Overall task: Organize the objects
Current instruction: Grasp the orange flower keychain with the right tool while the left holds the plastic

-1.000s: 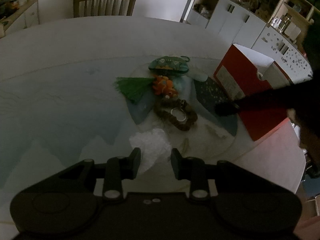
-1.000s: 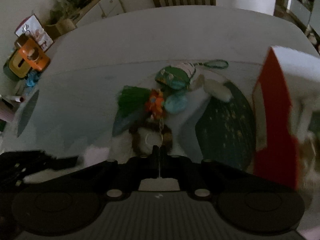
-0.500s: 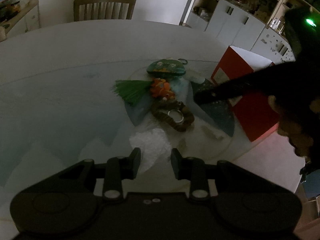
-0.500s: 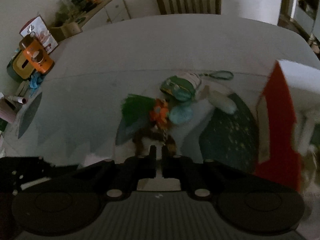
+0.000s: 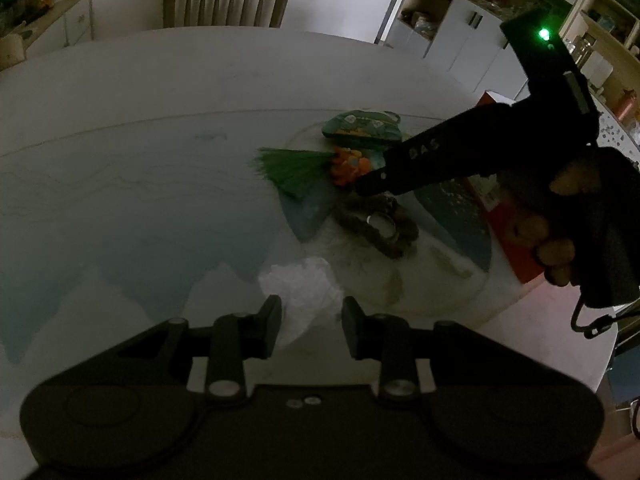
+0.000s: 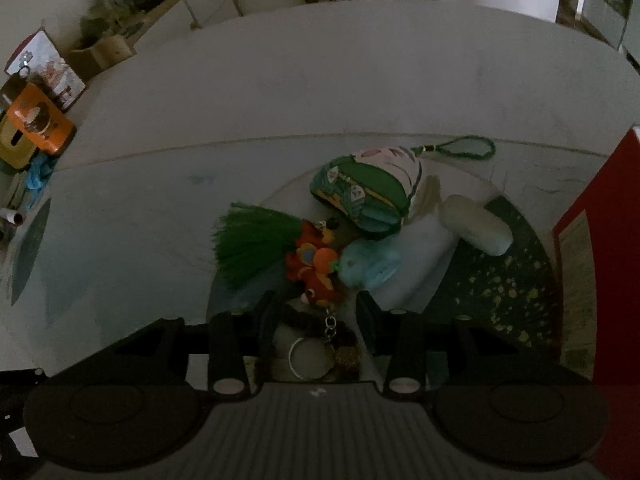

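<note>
A pile of trinkets lies on a round mat (image 6: 516,304). In it are an orange toy keychain (image 6: 316,268) with a metal key ring (image 6: 310,358), a green tassel (image 6: 252,240), a patterned green pouch (image 6: 360,200), a light blue plush (image 6: 372,266) and a brown fuzzy loop (image 5: 372,232). My right gripper (image 6: 316,312) hangs over the ring and chain. Its jaws are opening and the pads touch nothing. In the left wrist view, the right gripper (image 5: 362,186) reaches in from the right. My left gripper (image 5: 312,320) stays near the table's front edge, apparently shut on a white crumpled wad (image 5: 300,288).
A red box (image 6: 600,248) stands at the mat's right side. A white soft roll (image 6: 476,224) lies on the mat near the pouch. A chair (image 5: 226,0) stands at the far side of the table, with cabinets and shelves beyond it. A person's hand (image 5: 552,248) holds the right gripper.
The right gripper has come in and down over the pile, toward the keychain. Its jaws, shut a second ago, now stand apart around the chain and ring. The left gripper has not moved.
</note>
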